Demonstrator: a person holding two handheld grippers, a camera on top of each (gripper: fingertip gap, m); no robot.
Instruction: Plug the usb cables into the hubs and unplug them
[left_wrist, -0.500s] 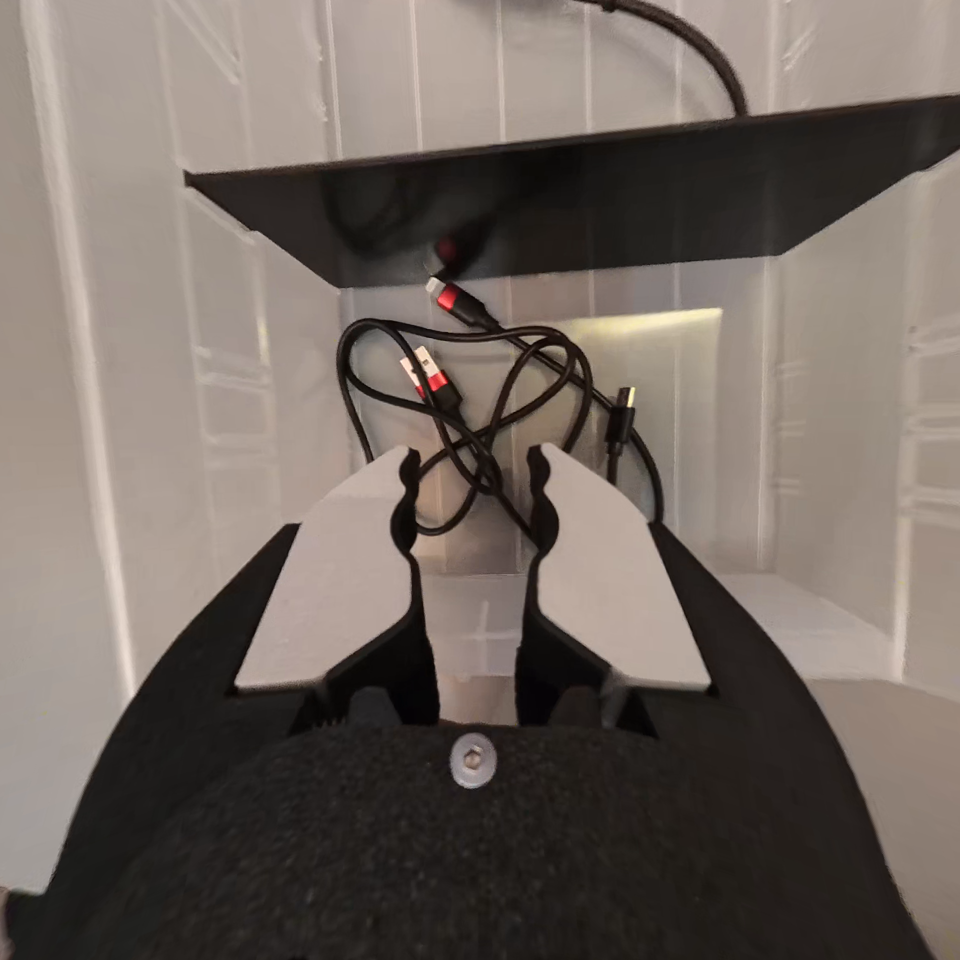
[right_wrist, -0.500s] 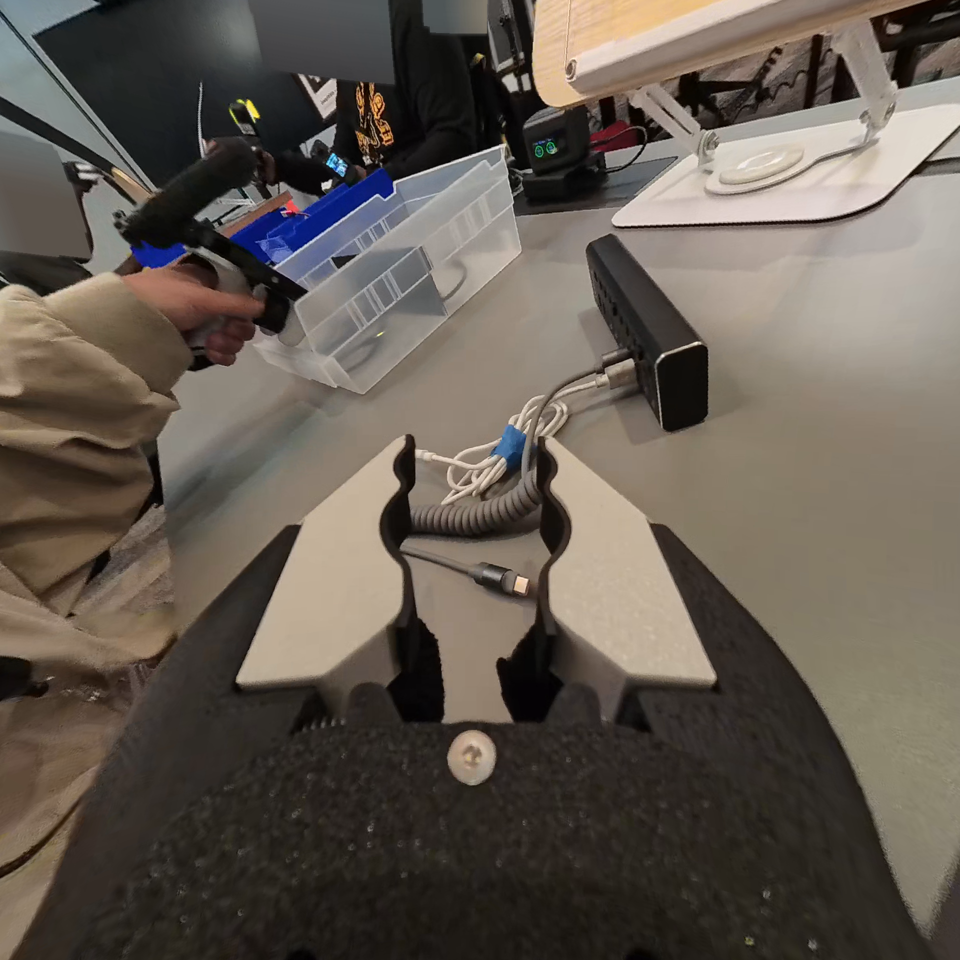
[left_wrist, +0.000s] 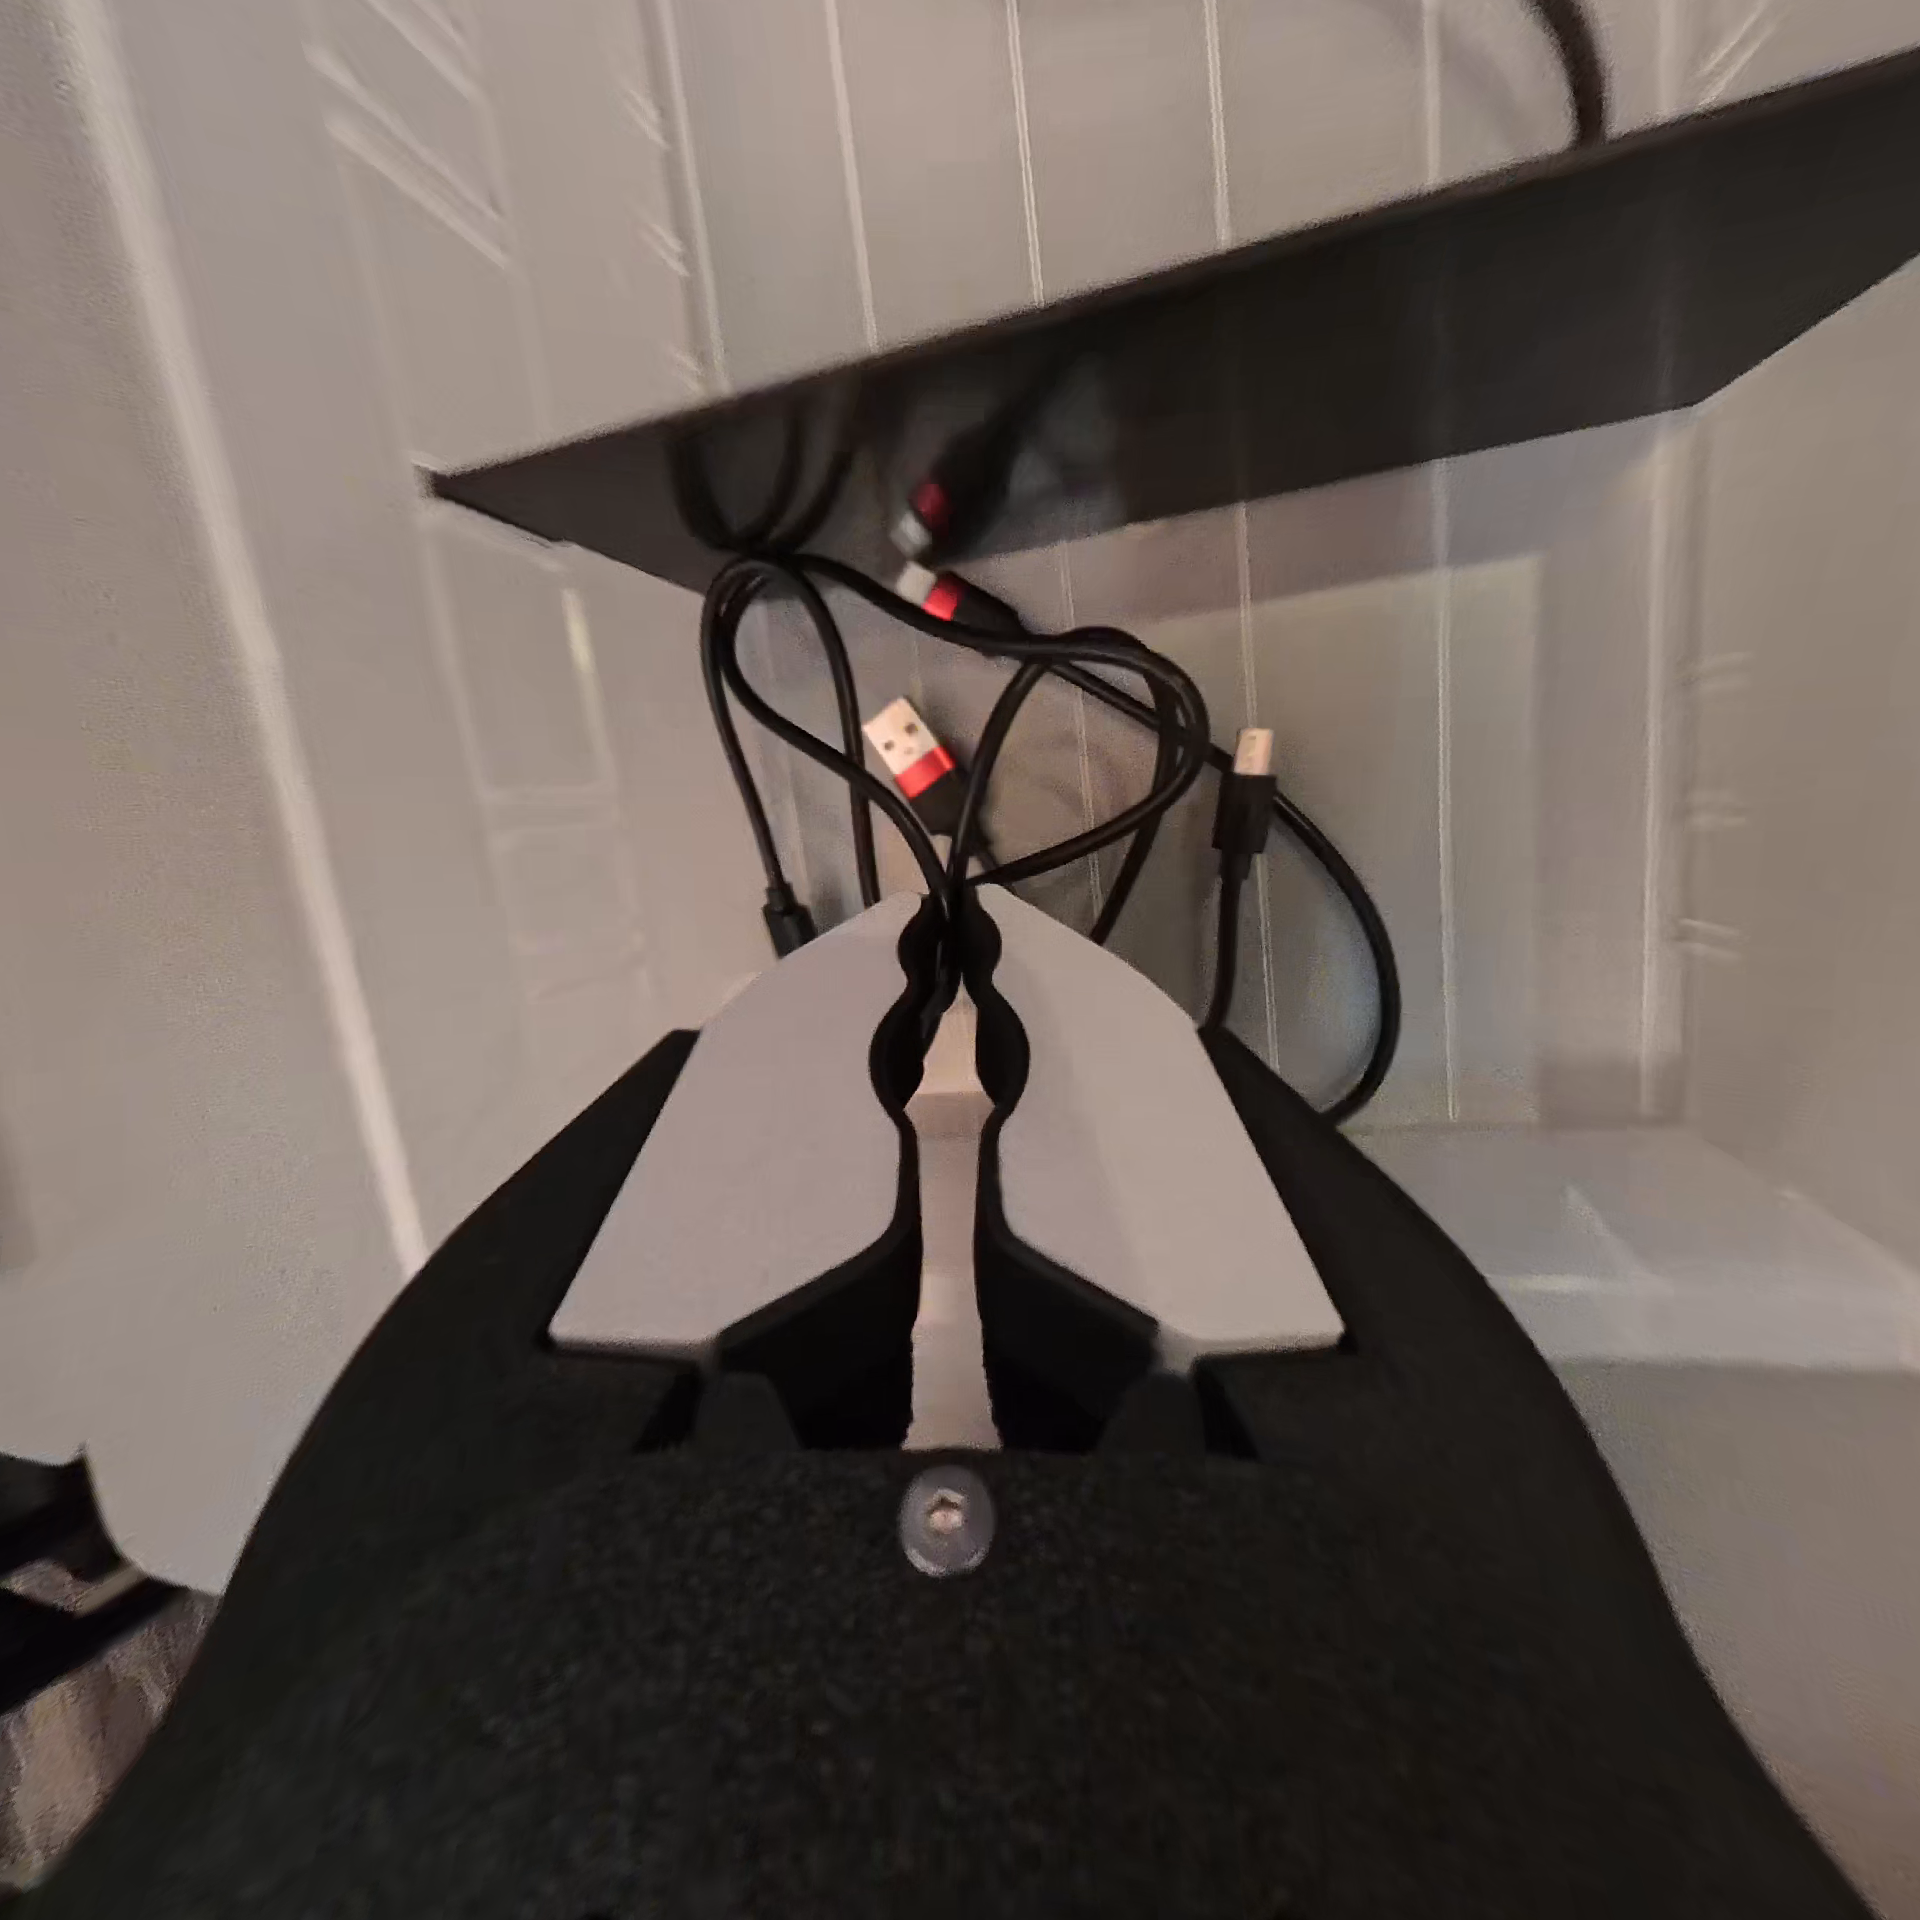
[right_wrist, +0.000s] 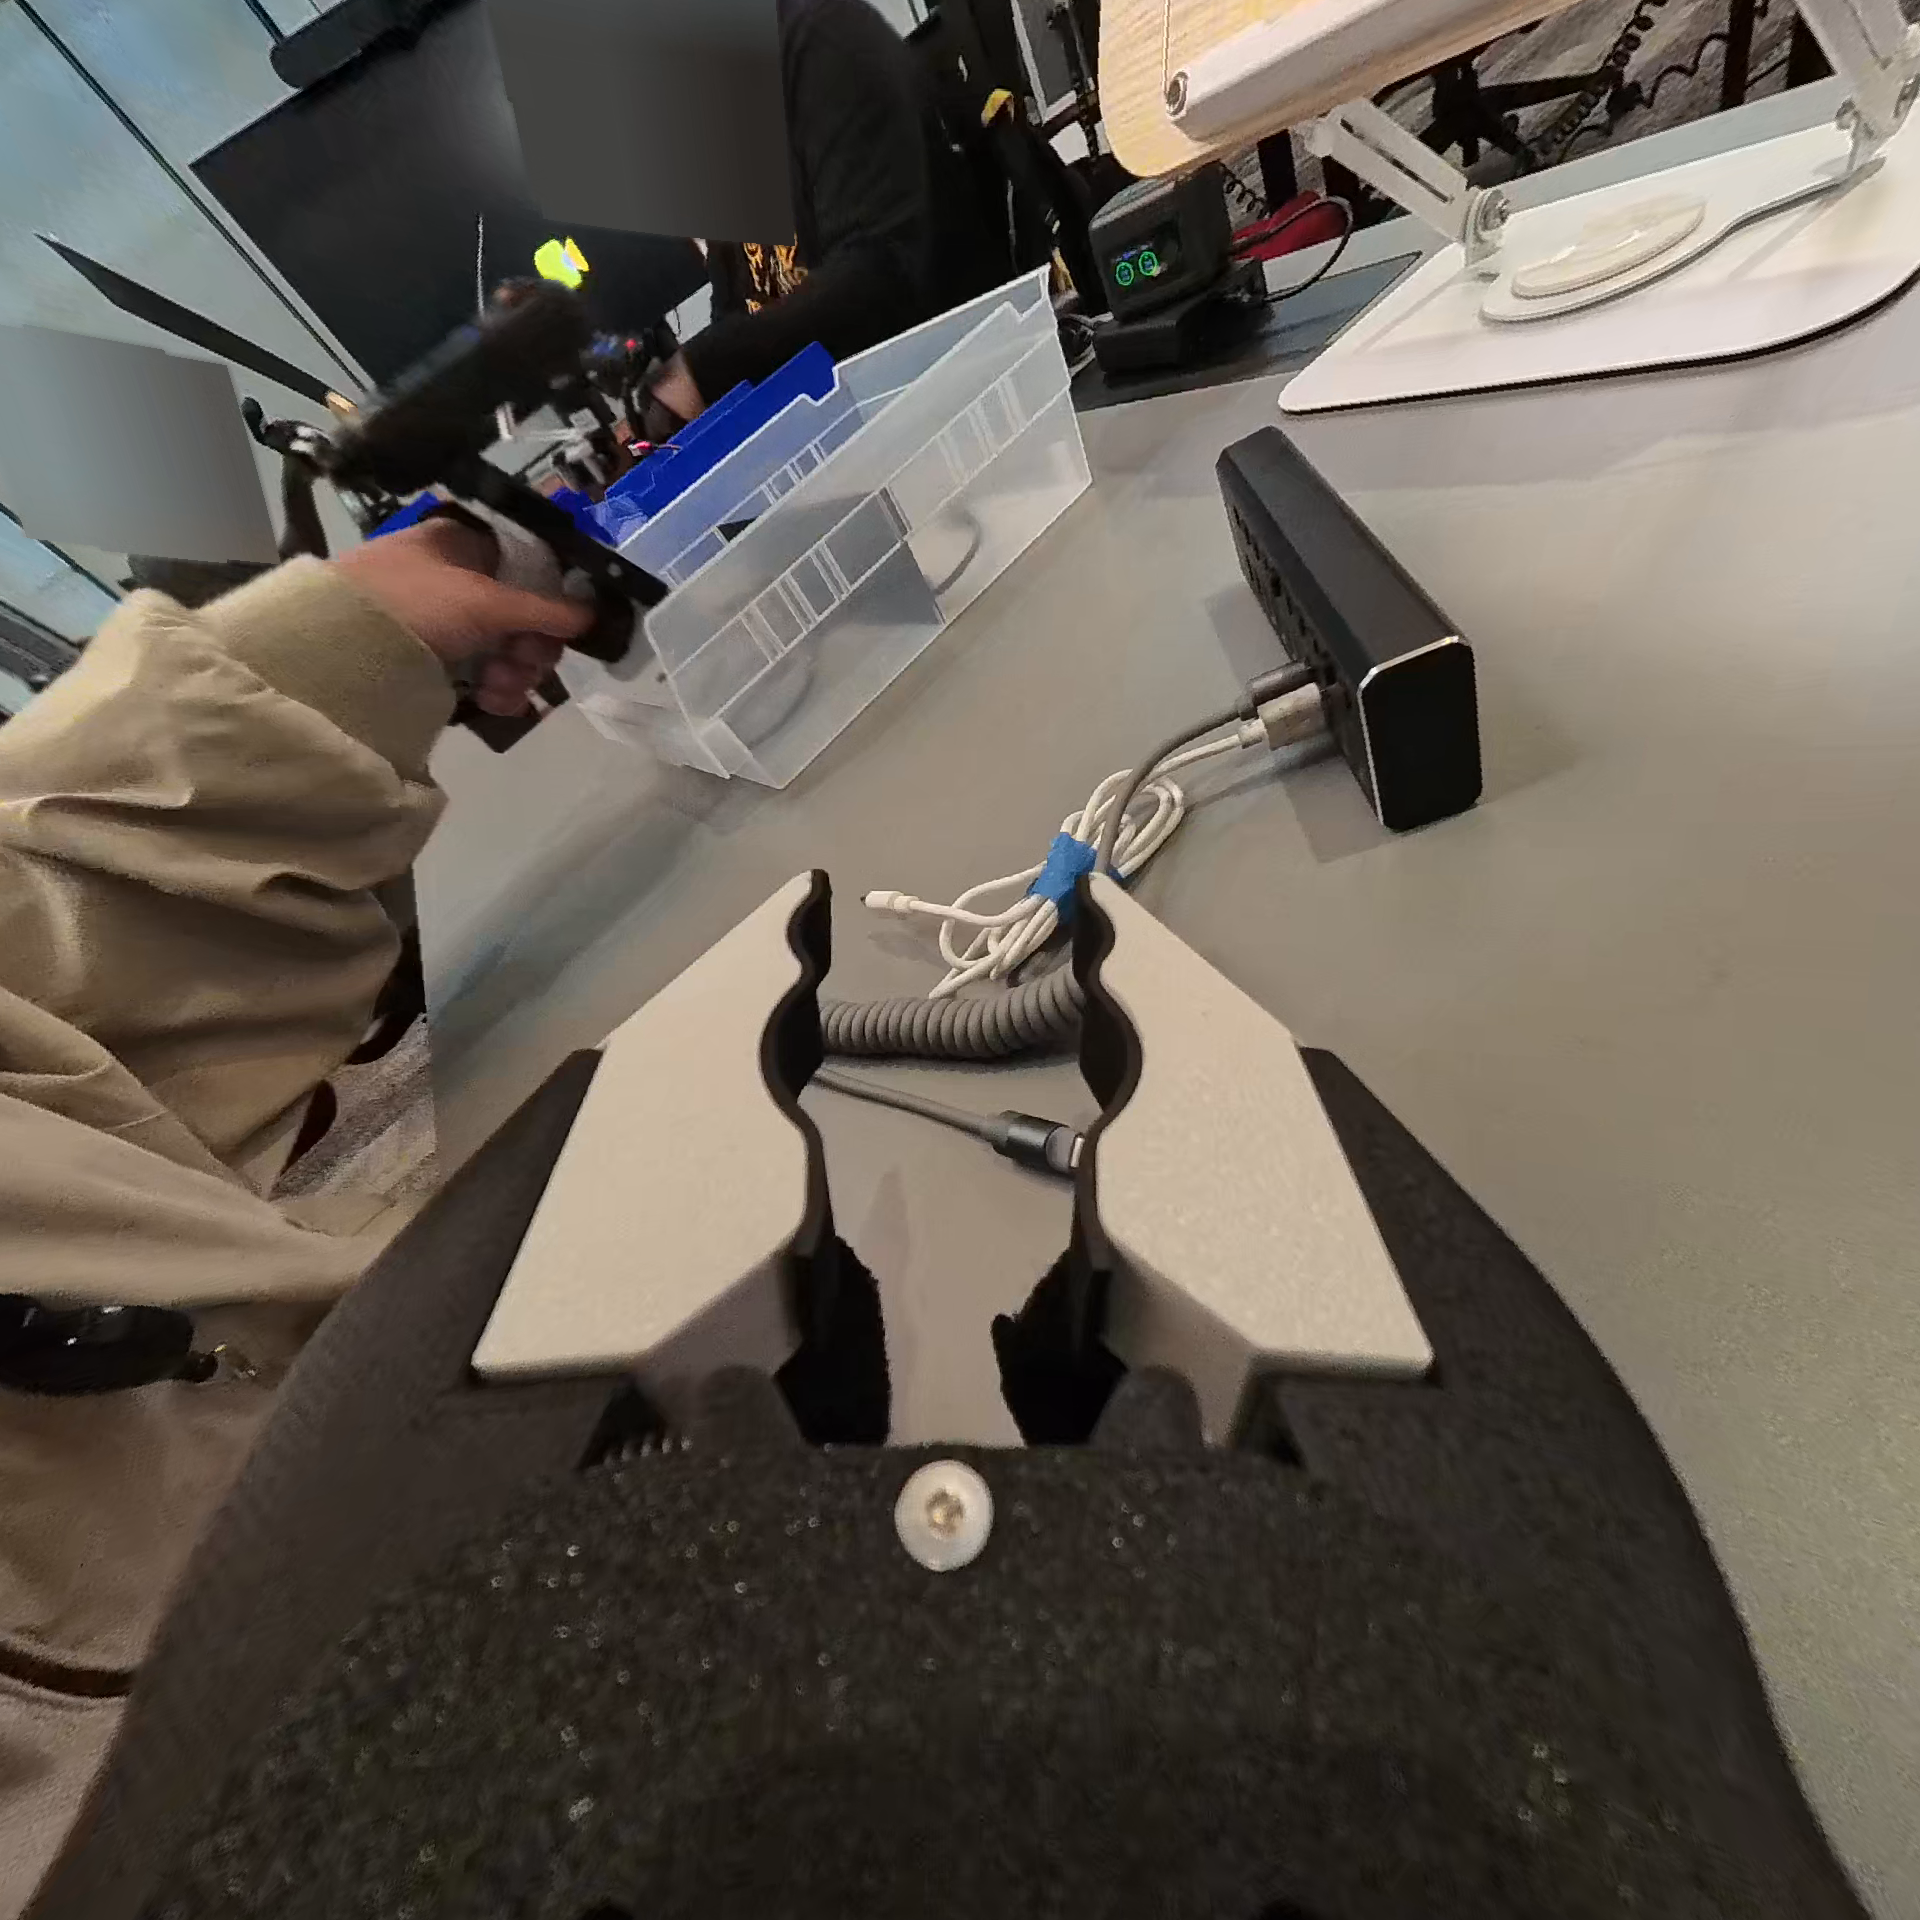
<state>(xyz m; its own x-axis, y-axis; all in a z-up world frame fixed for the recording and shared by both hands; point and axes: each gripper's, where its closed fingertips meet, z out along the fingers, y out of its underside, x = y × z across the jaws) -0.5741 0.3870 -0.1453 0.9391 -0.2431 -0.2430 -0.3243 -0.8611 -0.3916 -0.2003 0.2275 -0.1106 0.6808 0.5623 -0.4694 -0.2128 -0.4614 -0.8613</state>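
The left tool (left_wrist: 948, 914) is clamped on strands of the black cable bundle (left_wrist: 1049, 727) inside the clear bin (left_wrist: 260, 623); how many separate cables are tangled there cannot be told. Four plug ends show: two red-collared (left_wrist: 914, 753), two black (left_wrist: 1242, 810). A dark divider (left_wrist: 1247, 416) hides the bundle's top.

The right tool (right_wrist: 951, 940) hangs open above the table (right_wrist: 1558, 1039), gripping nothing. One black hub (right_wrist: 1351, 623) lies there with two plugs (right_wrist: 1283, 707) in it, from a white cable (right_wrist: 1039, 914) taped blue and a grey coiled cable (right_wrist: 935, 1023) partly hidden behind the fingers
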